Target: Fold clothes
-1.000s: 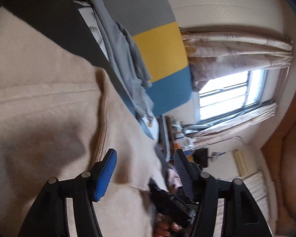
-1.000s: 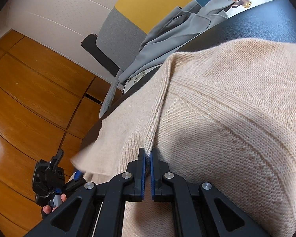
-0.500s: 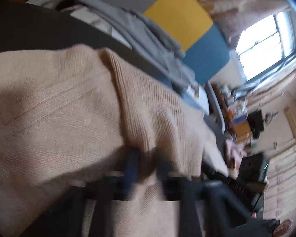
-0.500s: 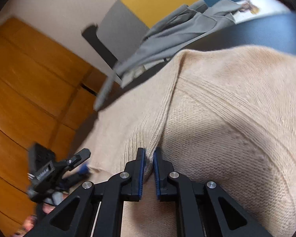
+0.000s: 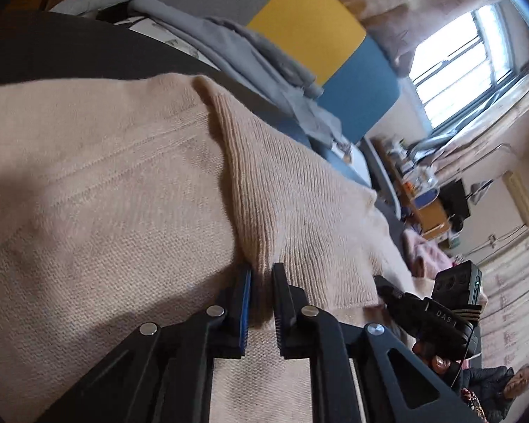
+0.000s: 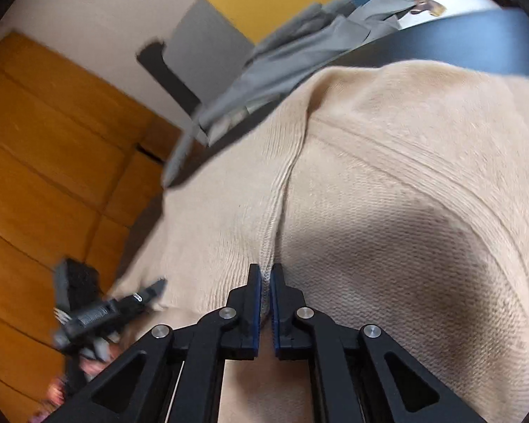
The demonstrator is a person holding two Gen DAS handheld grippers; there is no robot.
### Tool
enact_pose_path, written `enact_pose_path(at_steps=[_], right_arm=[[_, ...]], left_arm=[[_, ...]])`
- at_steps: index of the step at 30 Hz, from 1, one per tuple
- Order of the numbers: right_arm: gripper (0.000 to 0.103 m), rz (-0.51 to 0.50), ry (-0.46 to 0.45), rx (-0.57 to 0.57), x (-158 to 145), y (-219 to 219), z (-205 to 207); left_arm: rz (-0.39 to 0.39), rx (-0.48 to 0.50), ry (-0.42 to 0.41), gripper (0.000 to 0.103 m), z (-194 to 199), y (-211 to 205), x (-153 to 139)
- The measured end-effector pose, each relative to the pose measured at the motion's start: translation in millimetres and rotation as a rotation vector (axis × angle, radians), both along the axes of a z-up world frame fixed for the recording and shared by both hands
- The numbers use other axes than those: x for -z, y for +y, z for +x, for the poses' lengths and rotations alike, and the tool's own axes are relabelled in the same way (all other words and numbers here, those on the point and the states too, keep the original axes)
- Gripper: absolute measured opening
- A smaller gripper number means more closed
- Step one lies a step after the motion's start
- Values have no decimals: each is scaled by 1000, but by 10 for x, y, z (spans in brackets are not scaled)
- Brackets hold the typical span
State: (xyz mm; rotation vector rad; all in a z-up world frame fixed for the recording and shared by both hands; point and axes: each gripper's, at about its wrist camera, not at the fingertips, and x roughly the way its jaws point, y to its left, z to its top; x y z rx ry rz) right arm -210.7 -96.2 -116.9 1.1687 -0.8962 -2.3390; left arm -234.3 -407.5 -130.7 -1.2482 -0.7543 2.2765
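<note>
Beige knit sweater [image 5: 130,190] spread over a dark surface [image 5: 70,49], filling the lower half of both wrist views. At 6 o'clock in the left view, left gripper [image 5: 262,275] just closed from wide, pinching a raised ribbed fold of the knit. At 6 o'clock in the right view, right gripper [image 6: 266,278] clamped narrow on another ridge of the same sweater. Grey garment [image 5: 236,49] heaped at 12 o'clock, beyond the sweater's far edge.
</note>
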Motion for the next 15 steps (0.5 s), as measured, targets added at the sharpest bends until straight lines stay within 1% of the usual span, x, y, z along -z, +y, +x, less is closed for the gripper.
enact_pose_path(at_steps=[1,2,4,5,6,7,8,9,11,13,14,15], right_arm=[[3,6,1,3,-16,-2,2],[5,23,-5,1,-57,-18,-5],[15,73,2,10,-182,-38,1],[19,119,36,34,-295,-30,33],[26,152,78,45,-391,-32,48],[29,186,130,45,-506,-48,49],[29,227,167,34,-608,-92,16],[29,274,179,11,-676,-177,-63],[29,359,188,-34,-744,-365,-239],[29,434,187,-82,-735,-544,-440],[29,471,182,-100,-728,-612,-527],[29,509,168,-109,-698,-654,-610]], left_arm=[[9,-14,2,12,25,-22,-7],[19,-28,3,15,52,-44,-16],[-49,-95,39,19,119,-70,-170],[-71,-117,83,19,157,-60,-264],[-93,-140,129,20,195,-50,-359],[-115,-162,174,21,234,-39,-454],[-123,-141,177,23,183,47,-472],[-131,-117,178,23,128,138,-488],[-196,-34,160,23,-16,447,-413],[-289,28,149,23,-71,687,-274],[-347,47,173,24,-33,763,-182],[-359,44,192,24,-15,797,-172]])
